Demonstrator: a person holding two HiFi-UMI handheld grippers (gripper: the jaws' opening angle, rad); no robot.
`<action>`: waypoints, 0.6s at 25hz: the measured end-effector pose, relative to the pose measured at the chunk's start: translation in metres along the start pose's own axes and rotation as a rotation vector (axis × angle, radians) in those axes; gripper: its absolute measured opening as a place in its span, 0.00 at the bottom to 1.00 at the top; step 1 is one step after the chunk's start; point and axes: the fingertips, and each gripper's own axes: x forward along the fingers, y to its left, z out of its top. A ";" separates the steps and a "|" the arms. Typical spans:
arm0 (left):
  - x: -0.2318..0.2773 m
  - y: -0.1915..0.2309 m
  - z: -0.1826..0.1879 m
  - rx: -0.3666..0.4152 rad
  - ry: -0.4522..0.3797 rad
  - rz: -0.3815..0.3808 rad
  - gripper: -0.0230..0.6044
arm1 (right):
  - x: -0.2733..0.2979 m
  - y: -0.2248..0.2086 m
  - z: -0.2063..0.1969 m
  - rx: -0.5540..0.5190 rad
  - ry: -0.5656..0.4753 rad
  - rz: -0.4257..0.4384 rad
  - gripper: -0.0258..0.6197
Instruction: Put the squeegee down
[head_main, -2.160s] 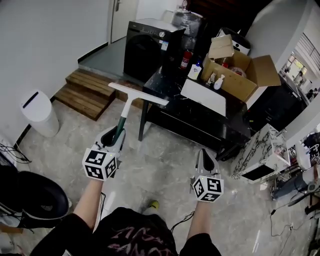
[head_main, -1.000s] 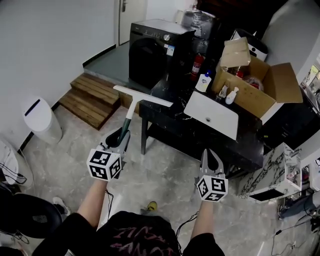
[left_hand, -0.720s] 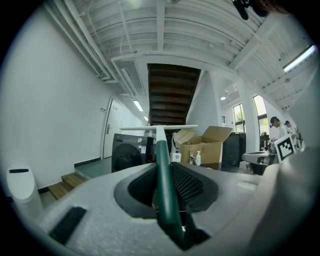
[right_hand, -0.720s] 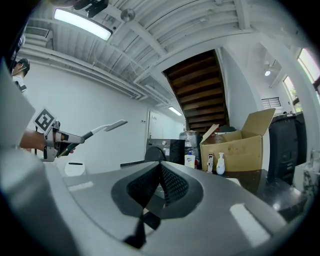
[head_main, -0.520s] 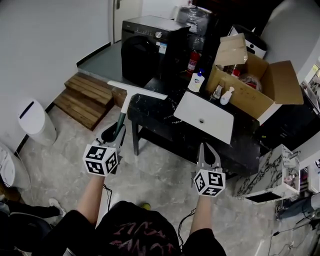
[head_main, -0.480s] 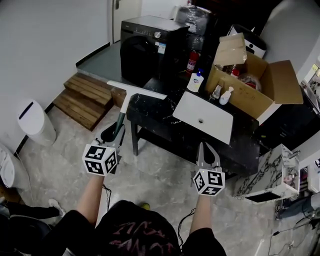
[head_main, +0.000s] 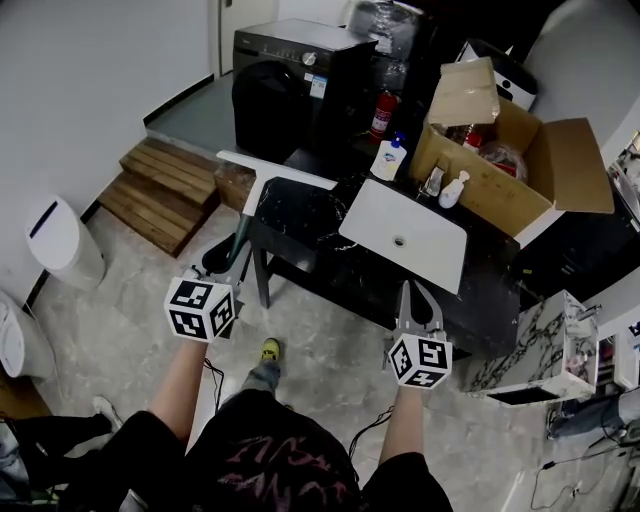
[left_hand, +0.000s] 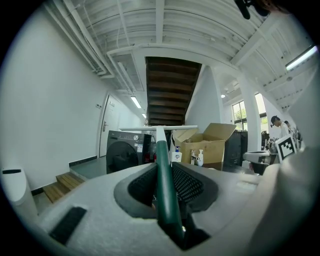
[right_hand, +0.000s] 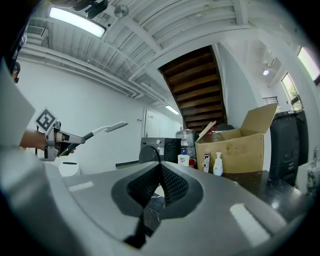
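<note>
The squeegee (head_main: 243, 232) has a green handle and a long white blade, which hangs above the near-left corner of the black marble table (head_main: 303, 218). My left gripper (head_main: 229, 263) is shut on the green handle (left_hand: 163, 181) and holds it nearly level, pointing at the table. In the right gripper view the squeegee (right_hand: 101, 129) shows at the left with the left gripper (right_hand: 56, 140) behind it. My right gripper (head_main: 413, 293) hovers at the table's front edge, just short of a white basin (head_main: 405, 236). Its jaws (right_hand: 158, 169) are shut with nothing between them.
An open cardboard box (head_main: 512, 160) with bottles stands at the back of the table. A dark washing machine (head_main: 287, 72) and a red fire extinguisher (head_main: 379, 113) stand behind. Wooden steps (head_main: 162, 190) and a white bin (head_main: 60, 242) are on the left; a marble-patterned box (head_main: 545, 345) is on the right.
The person has walked up to the table. Both grippers moved forward with it, and the squeegee's blade now reaches over the table's near-left corner. Neither grip has changed.
</note>
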 end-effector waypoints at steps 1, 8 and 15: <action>0.009 0.002 0.000 0.001 0.002 -0.002 0.20 | 0.007 -0.003 -0.001 0.000 0.002 -0.002 0.04; 0.071 0.022 0.001 0.012 0.025 -0.016 0.20 | 0.062 -0.020 -0.009 0.003 0.022 -0.010 0.04; 0.136 0.046 0.000 0.003 0.064 -0.044 0.20 | 0.117 -0.040 -0.015 0.033 0.047 -0.052 0.04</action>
